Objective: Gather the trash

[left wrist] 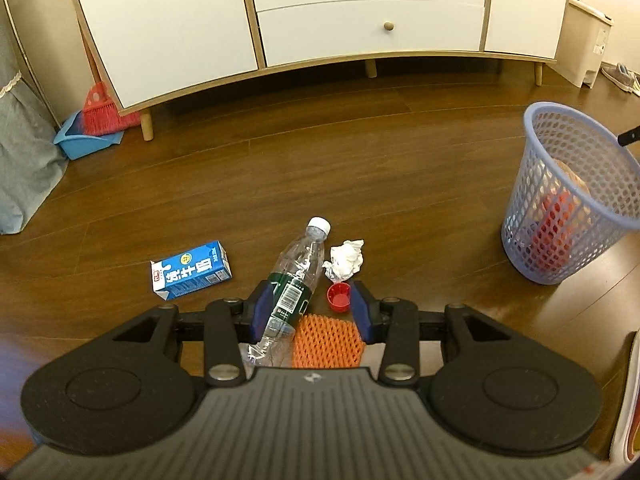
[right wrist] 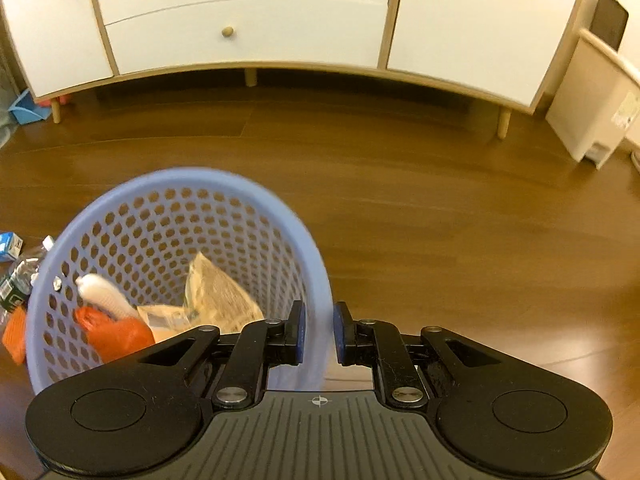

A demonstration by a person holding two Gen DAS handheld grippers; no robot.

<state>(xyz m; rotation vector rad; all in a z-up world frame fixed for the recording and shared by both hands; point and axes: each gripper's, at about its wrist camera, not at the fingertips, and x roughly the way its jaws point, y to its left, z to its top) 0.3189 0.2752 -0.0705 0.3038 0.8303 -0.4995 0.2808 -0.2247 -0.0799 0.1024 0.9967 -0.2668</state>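
Trash lies on the wood floor in the left wrist view: a clear plastic bottle [left wrist: 298, 276] with a green label, a crumpled white paper wad [left wrist: 345, 260], a red cap [left wrist: 339, 297], an orange foam net [left wrist: 328, 342] and a blue milk carton [left wrist: 191, 270]. My left gripper [left wrist: 312, 310] is open low over the floor; the bottle rests by its left finger, with the net and cap between the fingers. The lilac mesh basket [left wrist: 560, 208] leans at the right. My right gripper [right wrist: 319, 332] is shut on the basket's rim [right wrist: 180, 174]; orange, white and tan trash lies inside.
A white sideboard [left wrist: 320, 20] on wooden legs runs along the back wall. A blue dustpan with a red broom [left wrist: 86, 136] sits by its left leg, grey fabric [left wrist: 20, 140] hangs far left, and a white bin [left wrist: 588, 44] and shoes [left wrist: 620, 76] are at the right.
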